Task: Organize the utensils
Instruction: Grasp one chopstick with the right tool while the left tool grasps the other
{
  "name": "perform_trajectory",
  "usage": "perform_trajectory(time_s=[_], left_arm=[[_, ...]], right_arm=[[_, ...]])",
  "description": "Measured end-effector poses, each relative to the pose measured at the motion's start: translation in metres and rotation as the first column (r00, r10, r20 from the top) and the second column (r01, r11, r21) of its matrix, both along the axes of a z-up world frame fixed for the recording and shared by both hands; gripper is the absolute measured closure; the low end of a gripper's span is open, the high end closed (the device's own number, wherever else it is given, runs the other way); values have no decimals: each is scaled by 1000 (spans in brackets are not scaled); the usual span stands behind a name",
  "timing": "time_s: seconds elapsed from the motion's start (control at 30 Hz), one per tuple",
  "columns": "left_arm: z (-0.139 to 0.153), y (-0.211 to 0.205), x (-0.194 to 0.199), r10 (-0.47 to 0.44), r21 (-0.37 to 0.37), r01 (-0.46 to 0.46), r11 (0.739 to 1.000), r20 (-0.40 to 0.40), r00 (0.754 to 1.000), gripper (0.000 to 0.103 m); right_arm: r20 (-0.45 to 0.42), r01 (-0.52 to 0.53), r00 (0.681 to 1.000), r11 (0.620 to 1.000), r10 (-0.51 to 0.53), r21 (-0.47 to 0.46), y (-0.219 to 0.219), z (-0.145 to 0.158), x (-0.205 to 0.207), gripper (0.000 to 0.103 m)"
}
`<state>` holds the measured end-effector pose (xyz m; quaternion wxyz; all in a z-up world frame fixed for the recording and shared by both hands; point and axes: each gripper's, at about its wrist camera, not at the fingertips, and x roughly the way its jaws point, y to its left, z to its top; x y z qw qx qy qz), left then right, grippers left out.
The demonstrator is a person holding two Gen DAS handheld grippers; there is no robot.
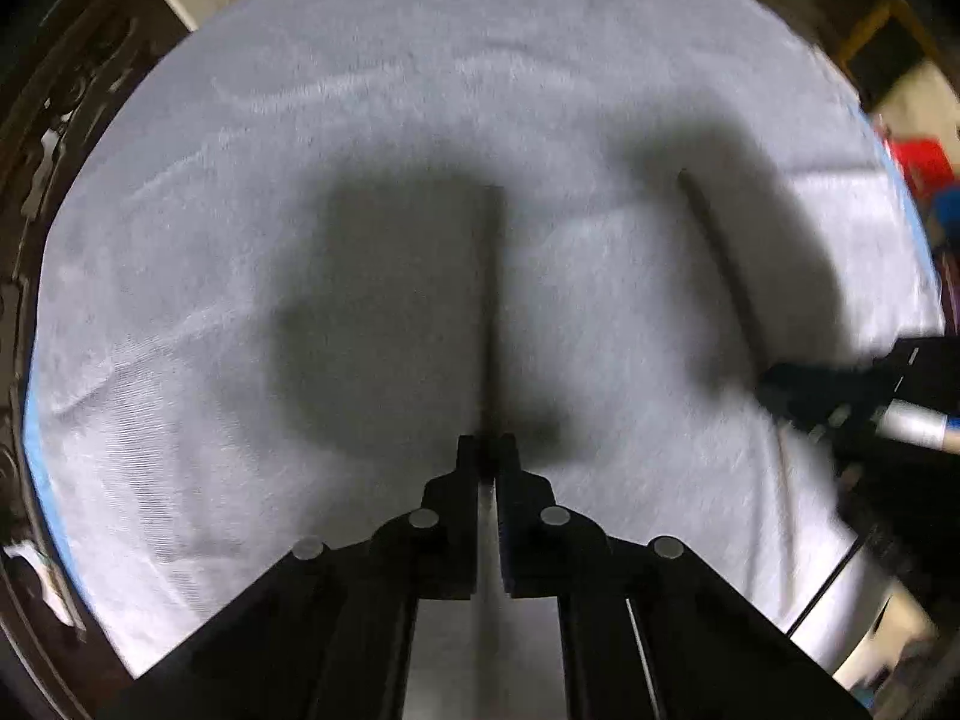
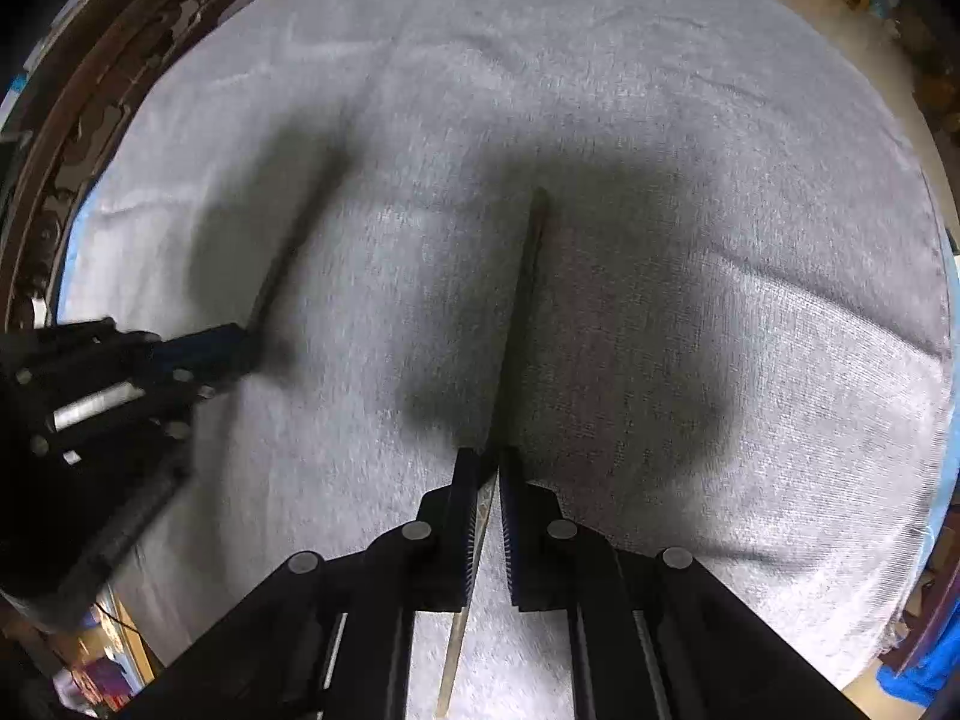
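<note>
In the left wrist view my left gripper is shut on a thin dark metal utensil. The utensil is edge-on and runs straight ahead from the fingertips over a grey towel. At that view's right edge, my right gripper grips a second thin utensil. In the right wrist view the right gripper is shut on that utensil, whose other end sticks out behind the jaws. The left gripper shows at the left with its utensil. Which kind of utensil each is cannot be told.
The grey towel covers nearly the whole surface, with a blue layer showing at its edges. A dark carved wooden border runs along the left. Red and blue clutter lies beyond the towel's right edge.
</note>
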<state>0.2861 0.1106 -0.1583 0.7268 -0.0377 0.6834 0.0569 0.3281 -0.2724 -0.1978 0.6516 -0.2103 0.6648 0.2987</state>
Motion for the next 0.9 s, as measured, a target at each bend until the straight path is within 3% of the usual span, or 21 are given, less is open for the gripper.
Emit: perform_trajectory(time_s=[0.2,0.43,0.5,0.67,0.9], left_arm=[[-4,19,-23,-108,26,112,993,-124,986,97],[-8,13,-20,-122,36,130,991,-184,975,97],[-10,3,-8,-131,44,141,989,-184,974,97],[-8,15,-31,-99,34,106,994,-175,980,97],[-4,48,-70,29,-36,-33,999,-95,995,98]], right_arm=[[-33,-79,997,991,76,-104,2,-3,-6,93],[-88,-104,992,969,86,-225,26,-12,7,93],[-98,-93,993,968,72,-232,27,-13,10,93],[-100,-81,993,969,59,-232,13,-14,11,94],[-78,6,997,986,-19,-166,-25,-9,8,96]])
